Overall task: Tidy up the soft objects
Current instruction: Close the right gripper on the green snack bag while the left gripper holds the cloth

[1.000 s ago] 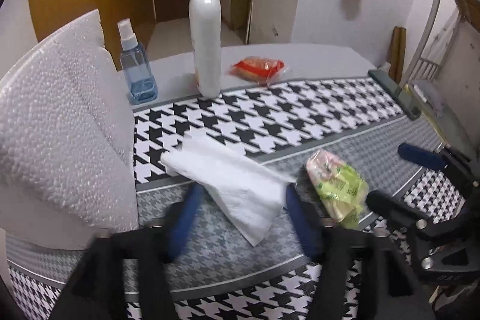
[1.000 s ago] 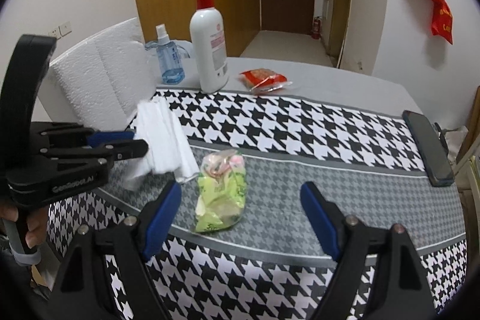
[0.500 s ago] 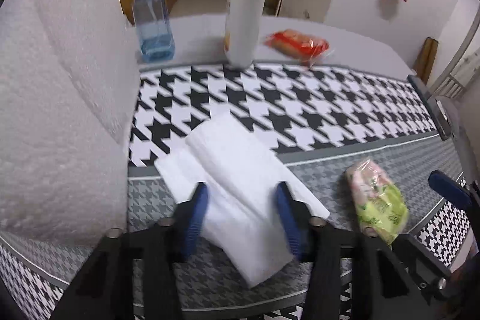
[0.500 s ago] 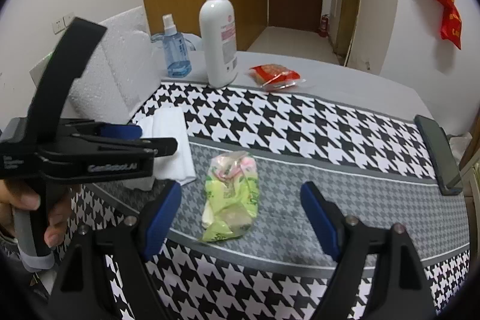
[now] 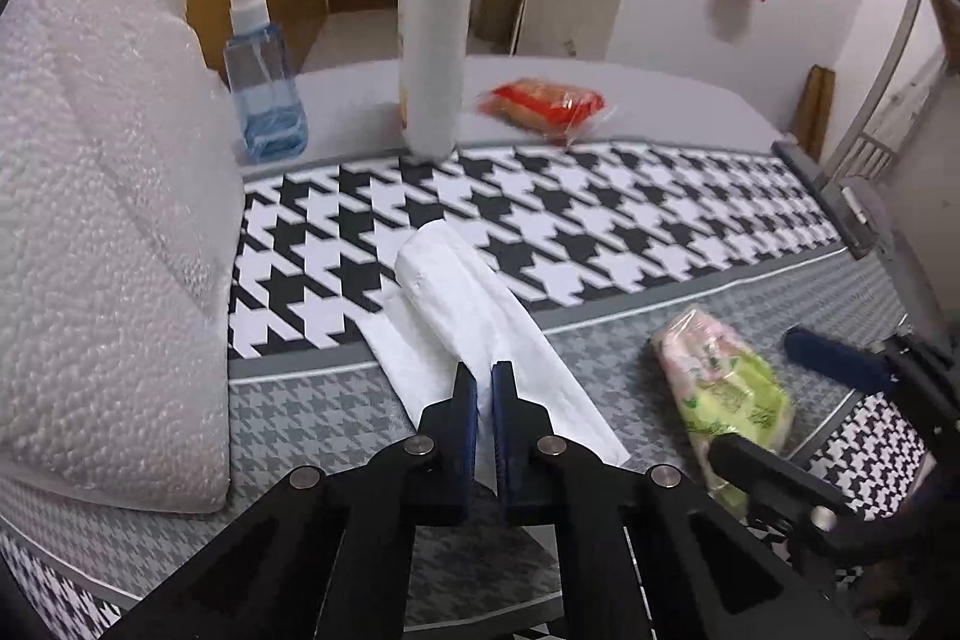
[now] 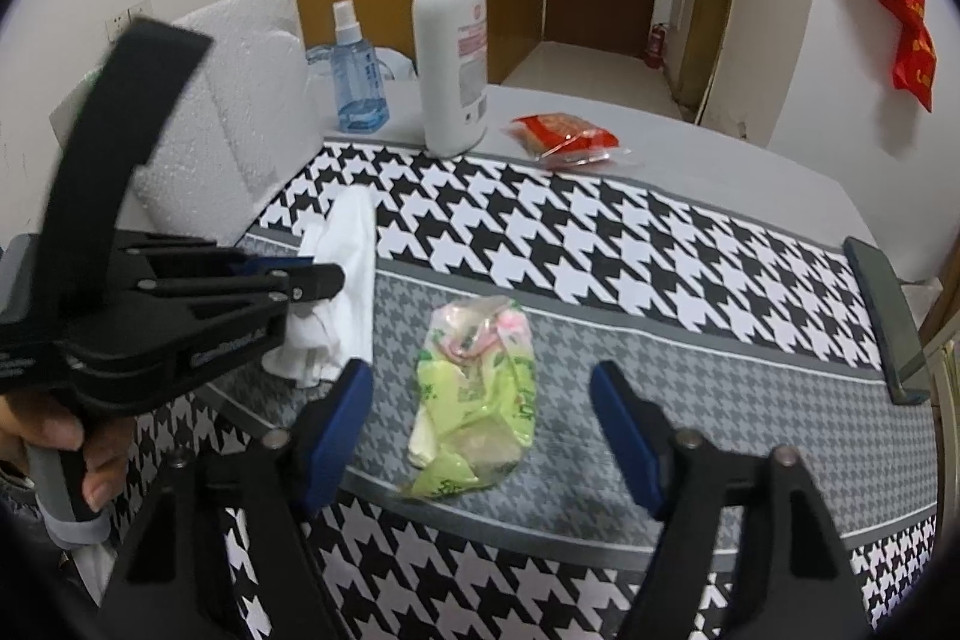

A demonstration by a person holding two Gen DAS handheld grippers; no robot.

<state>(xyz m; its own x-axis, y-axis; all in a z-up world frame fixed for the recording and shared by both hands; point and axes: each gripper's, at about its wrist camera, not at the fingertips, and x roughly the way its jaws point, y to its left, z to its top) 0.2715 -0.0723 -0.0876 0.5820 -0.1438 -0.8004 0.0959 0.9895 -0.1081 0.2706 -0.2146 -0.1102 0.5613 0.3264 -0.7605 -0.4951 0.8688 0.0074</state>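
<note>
Left gripper [image 5: 485, 388] jaws pinch the limp white tissue [image 5: 474, 322]; the right gripper [image 6: 480, 400] gapes, closing around the crinkly green packet [image 6: 474, 400].

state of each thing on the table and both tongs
white cloth: bunched, pinched by left tongs
green packet: lying flat, between open right tongs, untouched
pump bottle: upright
spray bottle: upright, capped
red packet: lying flat, sealed

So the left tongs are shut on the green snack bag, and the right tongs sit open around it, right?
Not quite. The left tongs are shut on the white tissue, as the left wrist view shows. The right tongs do sit open around the green snack bag.
</note>
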